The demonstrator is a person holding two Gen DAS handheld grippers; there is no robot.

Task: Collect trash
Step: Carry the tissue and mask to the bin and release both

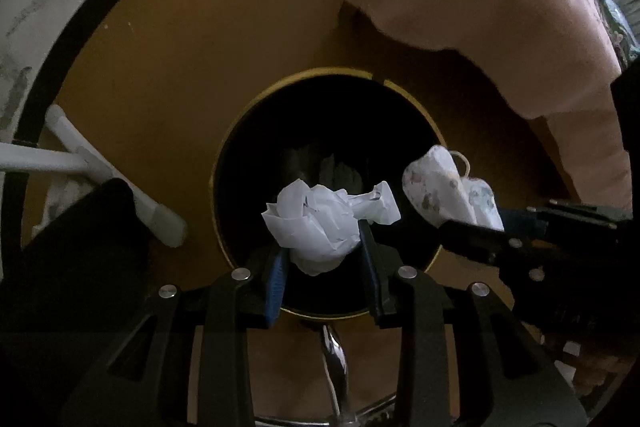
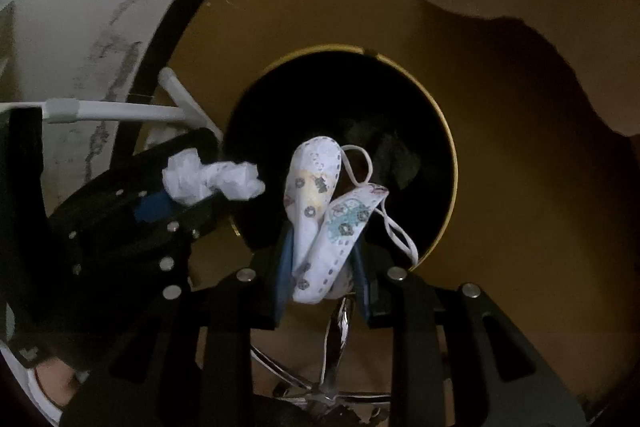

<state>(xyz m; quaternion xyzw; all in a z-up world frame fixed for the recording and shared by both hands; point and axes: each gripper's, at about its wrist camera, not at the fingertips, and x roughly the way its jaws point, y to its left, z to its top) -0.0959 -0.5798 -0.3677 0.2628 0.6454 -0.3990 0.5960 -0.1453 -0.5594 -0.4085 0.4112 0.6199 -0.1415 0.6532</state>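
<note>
A: The biggest thing here is the brown floor [image 1: 168, 75], and on it stands the round bin [image 1: 332, 83] with a gold rim and a dark inside. Both pieces of trash hang above its mouth.

B: Who holds what?

A: The left hand-held gripper [image 1: 325, 251] is clamped on a crumpled white paper [image 1: 320, 223]. The right hand-held gripper [image 2: 320, 267] is clamped on a folded face mask [image 2: 320, 211] with small printed pictures.

B: What can go wrong?

A: I think the two hand-held grippers are very near each other over one opening, so they may knock together, and a knock could push a piece outside the rim.

B: And the mask?

A: Its ear loops [image 2: 394, 227] hang free toward the rim side. On release, a loop might catch on a finger or on the rim, so the mask would stay hanging instead of falling in.

B: The paper?

A: It is light and wide. One corner reaches sideways, and it may drift or stick to a blue pad [image 1: 276, 279] when the jaws part.
</note>
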